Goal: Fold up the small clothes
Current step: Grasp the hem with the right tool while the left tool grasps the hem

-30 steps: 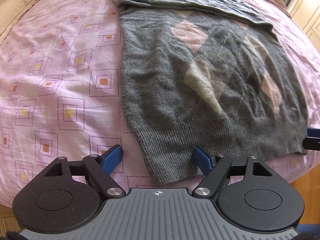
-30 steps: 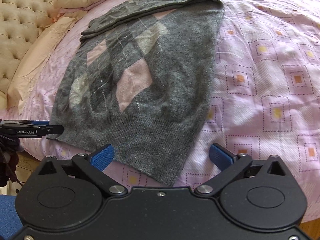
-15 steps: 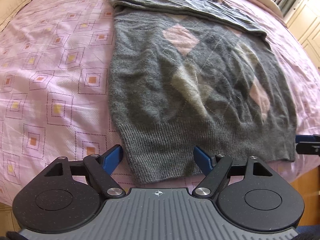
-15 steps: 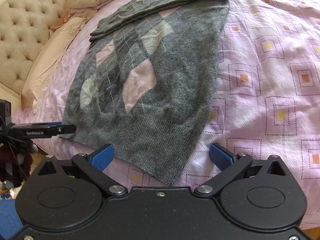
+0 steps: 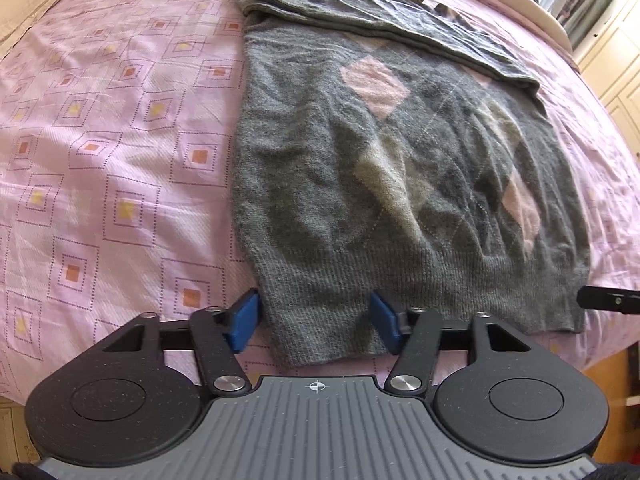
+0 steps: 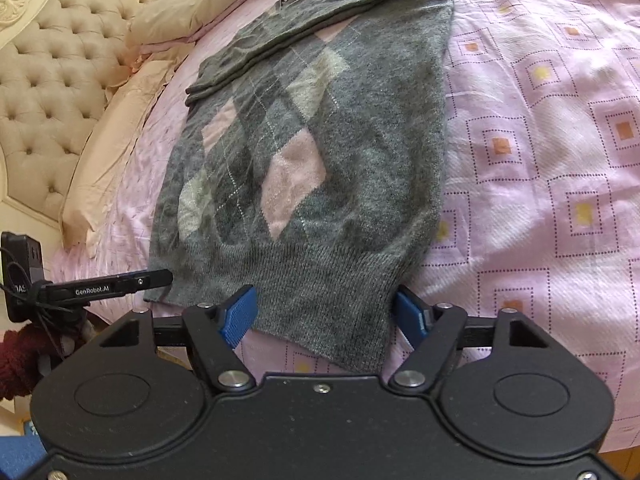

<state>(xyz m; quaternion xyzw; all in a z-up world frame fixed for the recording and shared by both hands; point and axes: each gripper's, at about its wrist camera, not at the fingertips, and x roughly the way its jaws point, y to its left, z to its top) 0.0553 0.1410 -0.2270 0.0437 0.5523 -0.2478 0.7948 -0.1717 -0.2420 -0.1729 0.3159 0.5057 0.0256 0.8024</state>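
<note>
A grey argyle sweater (image 5: 400, 184) with pink and cream diamonds lies flat on the pink bedspread (image 5: 120, 160), its sleeves folded across the far end. My left gripper (image 5: 316, 322) is open, its blue pads straddling the near left corner of the ribbed hem. In the right wrist view the same sweater (image 6: 304, 168) runs away from me. My right gripper (image 6: 326, 312) is open around the hem's other corner. Knit lies between both pairs of pads, with gaps at the sides. The left gripper's finger (image 6: 108, 284) shows beside the hem there.
The bed's front edge runs just under both grippers. A tufted beige headboard (image 6: 52, 92) and a beige pillow (image 6: 188, 12) sit left of the sweater in the right wrist view. Cream cupboard doors (image 5: 616, 64) stand beyond the bed. Patterned bedspread (image 6: 560, 160) extends beside the sweater.
Both grippers have moved in onto the hem corners, and their jaws have narrowed around the knit. The sweater itself has not moved.
</note>
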